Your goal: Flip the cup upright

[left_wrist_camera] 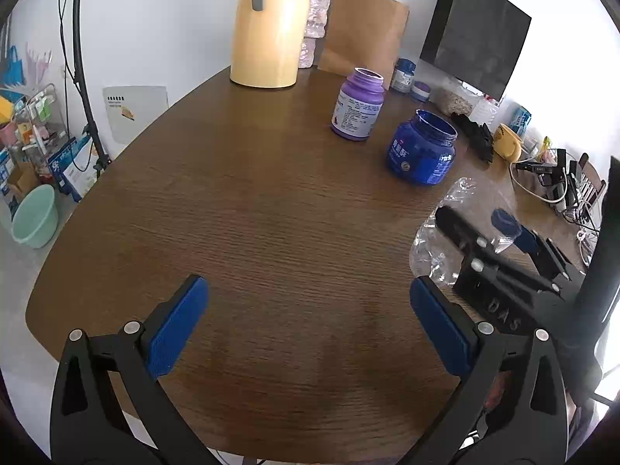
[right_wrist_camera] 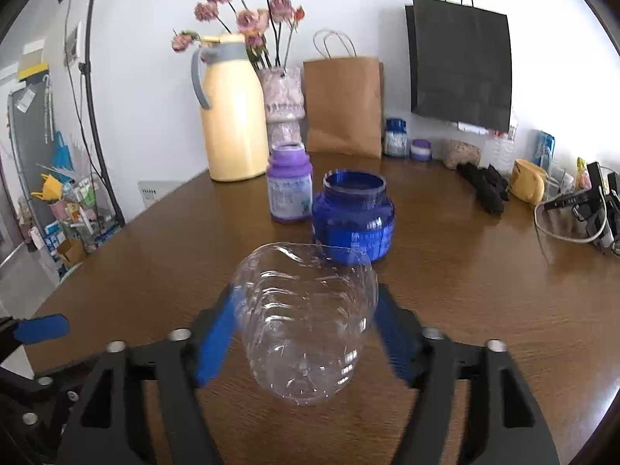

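- The clear cup, a ribbed transparent plastic vessel, lies tilted on its side above the wooden table. It appears empty.
- The right gripper pinches the cup between its two blue pads, one pad pressed against each side wall.
- In the left wrist view, the cup shows at the right, partly hidden behind the right gripper.
- The left gripper is spread wide over bare table surface and holds nothing.
- A blue jar stands upright with its lid off, just beyond the cup. Its contents cannot be determined.
- A purple bottle stands upright beside the blue jar, also uncapped.
- A yellow jug with a grey handle stands near the far table edge.
- A vase beside the jug holds dried pink flowers.
- A brown paper bag stands against the wall, and a black paper bag is near it.
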`<state>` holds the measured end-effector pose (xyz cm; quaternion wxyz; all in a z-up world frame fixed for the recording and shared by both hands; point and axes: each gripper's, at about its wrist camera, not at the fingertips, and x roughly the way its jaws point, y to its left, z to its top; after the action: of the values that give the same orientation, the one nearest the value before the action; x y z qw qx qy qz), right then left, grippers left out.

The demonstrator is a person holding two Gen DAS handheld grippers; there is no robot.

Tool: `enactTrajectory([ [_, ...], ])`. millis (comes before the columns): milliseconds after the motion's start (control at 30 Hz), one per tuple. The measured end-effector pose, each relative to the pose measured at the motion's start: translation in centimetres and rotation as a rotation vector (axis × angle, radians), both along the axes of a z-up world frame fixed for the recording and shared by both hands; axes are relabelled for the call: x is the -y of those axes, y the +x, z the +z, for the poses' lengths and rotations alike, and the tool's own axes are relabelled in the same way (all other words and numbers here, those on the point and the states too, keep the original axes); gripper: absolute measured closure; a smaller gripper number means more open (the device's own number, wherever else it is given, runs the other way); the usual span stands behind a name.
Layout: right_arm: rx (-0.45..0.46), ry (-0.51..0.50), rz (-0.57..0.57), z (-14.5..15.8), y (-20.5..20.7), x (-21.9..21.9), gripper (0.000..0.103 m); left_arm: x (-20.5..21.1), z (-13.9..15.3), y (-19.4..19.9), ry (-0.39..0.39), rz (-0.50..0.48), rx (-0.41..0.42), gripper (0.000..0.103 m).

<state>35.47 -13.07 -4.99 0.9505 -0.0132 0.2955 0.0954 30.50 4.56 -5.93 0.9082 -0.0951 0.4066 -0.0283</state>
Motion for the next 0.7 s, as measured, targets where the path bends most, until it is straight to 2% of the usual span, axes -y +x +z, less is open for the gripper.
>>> enactTrajectory([
  [133,0.014,0.0,0.003,-0.3,-0.6,0.1,0.017,0.1,0.1,-0.3,0.012,0.011,-0.005,0.0],
  [267,0.032,0.005,0.007,0.7,-1.9,0.9,0.016,0.2,1.0,-1.6,0.033,0.024,0.009,0.0],
  [433,0.047,0.036,0.025,3.3,-5.8,3.4,0.016,0.8,2.8,-4.4,0.067,0.041,0.029,0.0],
  [567,0.031,0.054,0.038,5.9,-9.2,5.8,0.016,1.7,5.1,-8.0,0.069,0.031,0.085,0.0],
  [700,-0.011,0.019,0.004,8.8,-12.3,7.7,0.016,3.3,7.8,-11.7,0.1,0.008,0.129,0.0],
])
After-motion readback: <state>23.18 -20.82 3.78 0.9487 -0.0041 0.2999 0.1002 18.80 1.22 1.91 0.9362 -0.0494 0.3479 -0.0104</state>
